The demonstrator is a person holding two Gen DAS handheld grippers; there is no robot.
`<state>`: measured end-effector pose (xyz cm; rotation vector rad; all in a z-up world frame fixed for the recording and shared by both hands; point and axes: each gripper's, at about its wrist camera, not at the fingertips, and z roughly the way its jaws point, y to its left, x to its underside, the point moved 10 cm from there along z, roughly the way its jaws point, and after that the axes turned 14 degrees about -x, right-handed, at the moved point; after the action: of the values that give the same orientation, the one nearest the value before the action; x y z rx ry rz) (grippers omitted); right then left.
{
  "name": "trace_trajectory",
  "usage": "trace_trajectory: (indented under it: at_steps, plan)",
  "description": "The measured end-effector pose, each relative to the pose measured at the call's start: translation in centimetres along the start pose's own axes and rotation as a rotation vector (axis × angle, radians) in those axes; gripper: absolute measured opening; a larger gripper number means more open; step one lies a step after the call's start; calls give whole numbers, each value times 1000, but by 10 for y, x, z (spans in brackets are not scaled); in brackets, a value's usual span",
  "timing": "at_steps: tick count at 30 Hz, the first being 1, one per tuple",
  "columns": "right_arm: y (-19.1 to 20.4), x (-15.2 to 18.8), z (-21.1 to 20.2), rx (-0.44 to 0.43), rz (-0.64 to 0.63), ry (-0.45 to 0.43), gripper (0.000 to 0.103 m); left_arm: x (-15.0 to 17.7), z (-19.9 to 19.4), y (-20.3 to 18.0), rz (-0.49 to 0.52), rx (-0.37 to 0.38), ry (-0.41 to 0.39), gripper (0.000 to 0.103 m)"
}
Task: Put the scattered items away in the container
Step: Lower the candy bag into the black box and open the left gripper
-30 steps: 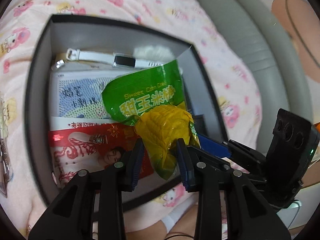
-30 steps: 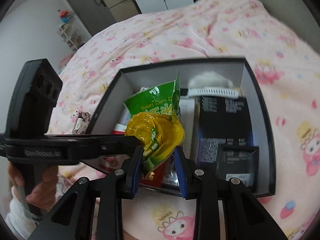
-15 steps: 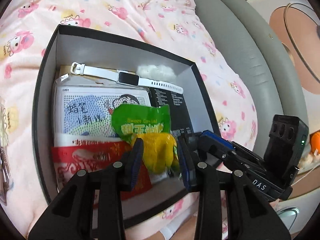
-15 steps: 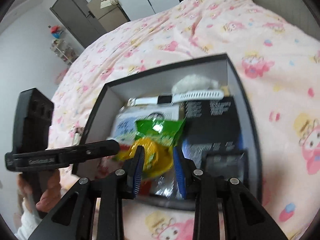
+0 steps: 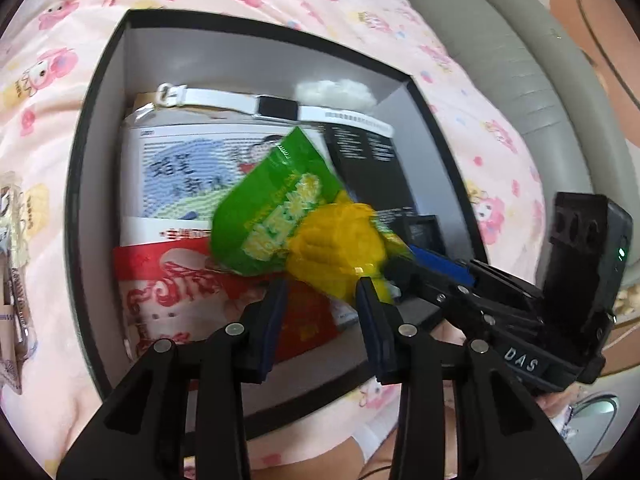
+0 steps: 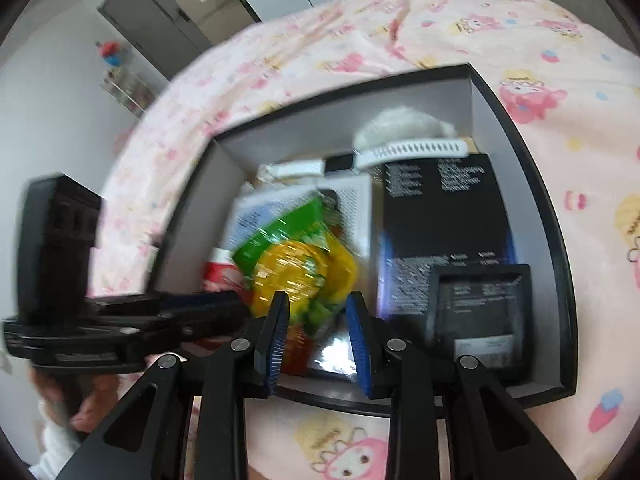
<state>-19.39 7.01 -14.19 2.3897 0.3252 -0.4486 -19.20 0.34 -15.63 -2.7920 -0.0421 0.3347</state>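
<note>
Both claws are over the box. Left claw is spreading its jaws, nothing pinched, corn snack bag just past my tips. Right claw sits half-open with the bag's bottom edge between its pads; whether they're squeezing it, I can't tell. Bag's tilted above the red packet.
</note>
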Motion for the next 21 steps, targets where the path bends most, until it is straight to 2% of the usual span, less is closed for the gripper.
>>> trace_trajectory:
  at_steps: [3, 7, 10, 14, 15, 17, 20, 21]
  plan:
    - [-1, 4, 2, 58, -38, 21, 26, 2, 2, 3, -1, -3, 20, 36]
    - [6, -6, -13, -13, -25, -62, 26, 0, -1, -2, 6, 33, 0, 36]
    - [4, -19, -19, 18, -57, -101, 26, -3, 2, -2, -5, 37, -4, 36]
    - [17, -25, -12, -86, -5, -63, 26, -11, -7, 0, -43, 78, -48, 36]
    - [20, -28, -14, -64, -31, -65, 26, -14, -11, 1, -48, 82, -71, 36]
    - [18, -30, -17, 32, -92, -68, 26, -21, -19, 3, -59, 87, -115, 36]
    - [-2, -17, -9, 134, -43, -17, 26, -27, -22, 8, -93, 106, -133, 39]
    - [-5, -13, -10, 139, -27, -13, 26, -29, -23, 10, -105, 112, -136, 40]
